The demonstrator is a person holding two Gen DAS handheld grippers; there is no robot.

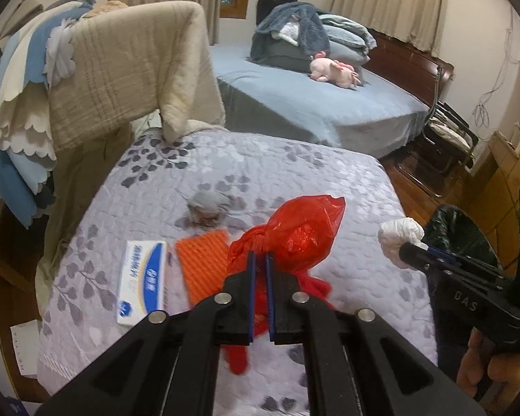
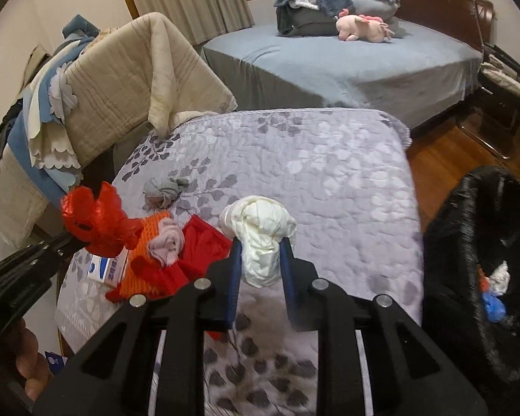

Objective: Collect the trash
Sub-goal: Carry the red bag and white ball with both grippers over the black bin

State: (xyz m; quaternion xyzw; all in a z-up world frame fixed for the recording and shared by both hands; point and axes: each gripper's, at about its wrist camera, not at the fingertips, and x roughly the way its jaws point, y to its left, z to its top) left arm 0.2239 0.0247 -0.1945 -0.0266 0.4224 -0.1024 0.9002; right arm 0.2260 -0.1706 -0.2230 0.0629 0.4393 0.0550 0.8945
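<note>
Left hand-held gripper is squeezed tight on the knot of a red plastic bag, held up above the bed. Right hand-held gripper pinches a white wad between its pads, also above the bed. A black bin stands just beside the bed.

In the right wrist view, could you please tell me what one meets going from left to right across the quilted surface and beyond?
Red plastic bag in the left tongs → pink crumpled wad → white wad in the right tongs → black-lined trash bin.
</note>
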